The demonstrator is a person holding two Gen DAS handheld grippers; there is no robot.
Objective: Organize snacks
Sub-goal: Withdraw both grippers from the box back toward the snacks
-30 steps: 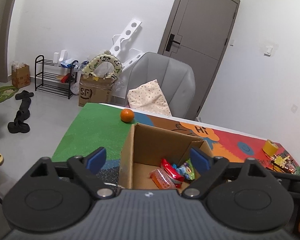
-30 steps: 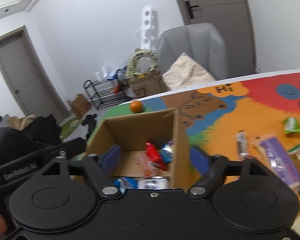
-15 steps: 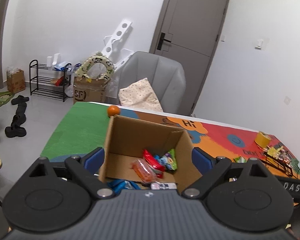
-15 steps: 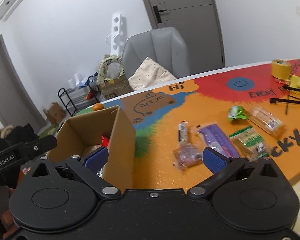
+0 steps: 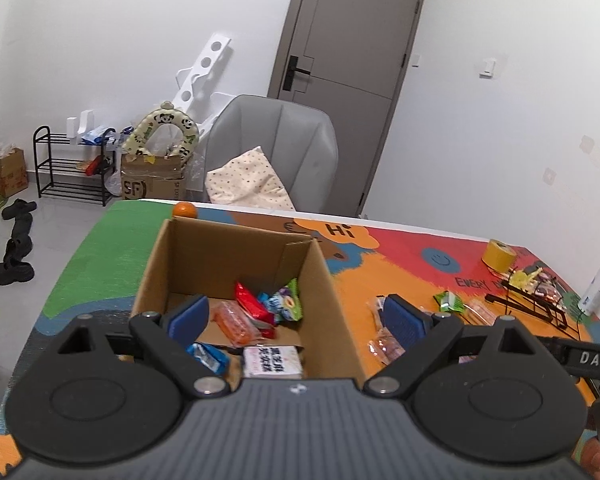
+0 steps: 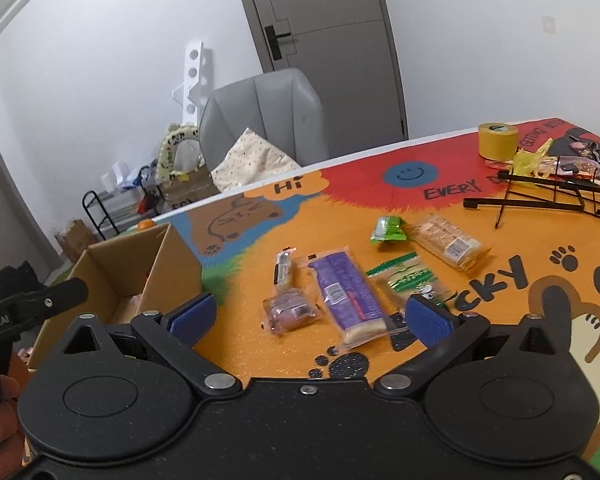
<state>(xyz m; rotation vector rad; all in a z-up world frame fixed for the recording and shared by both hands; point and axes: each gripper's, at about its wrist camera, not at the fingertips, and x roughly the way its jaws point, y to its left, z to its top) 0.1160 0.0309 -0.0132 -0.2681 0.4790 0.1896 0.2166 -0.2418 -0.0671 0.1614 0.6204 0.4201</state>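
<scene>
Purple snack pkt [image 6: 346,294] betw open right hand-held gripper [image 6: 314,316] pads, untouched.

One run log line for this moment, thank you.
left gripper: open, over cardboard box | right gripper: open, empty, above purple packet

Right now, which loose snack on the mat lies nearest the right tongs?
The long purple packet: its near end lies between the open right tongs. The small pink packet sits just left of it; the green ones lie farther off.
</scene>
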